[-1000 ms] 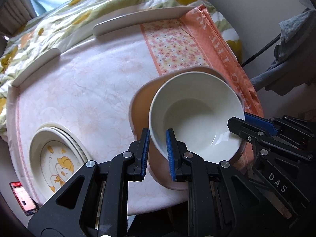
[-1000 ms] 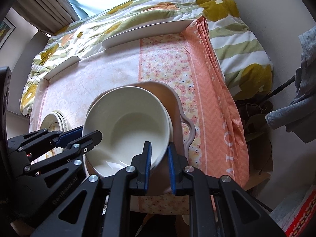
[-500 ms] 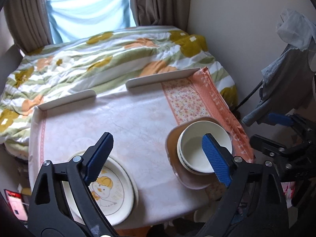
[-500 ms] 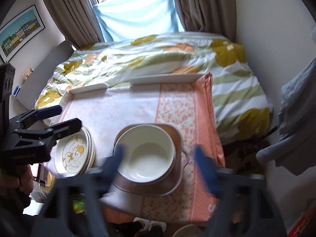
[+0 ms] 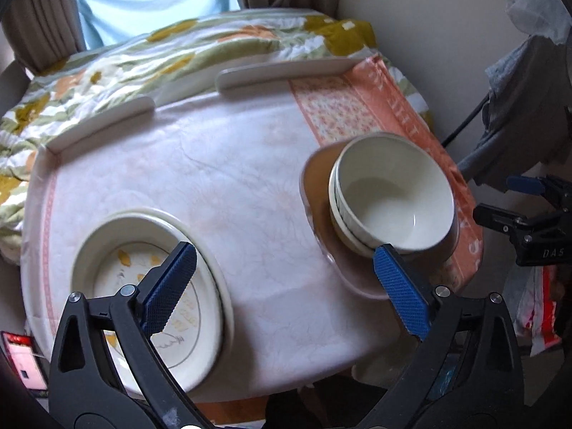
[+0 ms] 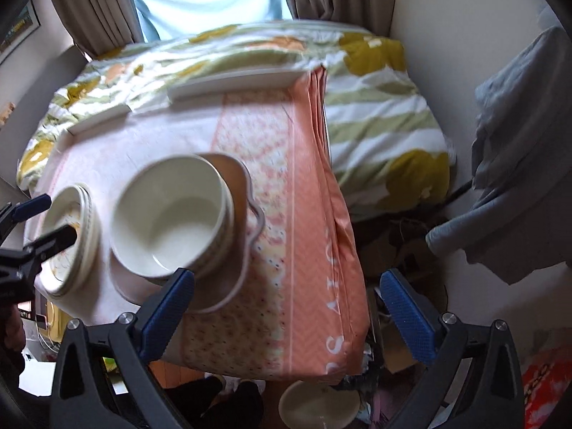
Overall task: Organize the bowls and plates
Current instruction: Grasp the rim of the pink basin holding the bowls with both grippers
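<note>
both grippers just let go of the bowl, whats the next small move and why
Probably draw both back and stop. The white ceramic bowl sits nested in another on the brown handled tray, the cream cartoon plates are stacked on the table, and the left hand-held gripper and right hand-held gripper, jaws just opened, hold nothing. No loose dish remains on the tabletop.

both the left gripper (image 5: 282, 289) and the right gripper (image 6: 286, 312) are built from black angular frames, fitted with blue ribbed pads (image 5: 400, 289), silver screws, and white "das" lettering.
</note>
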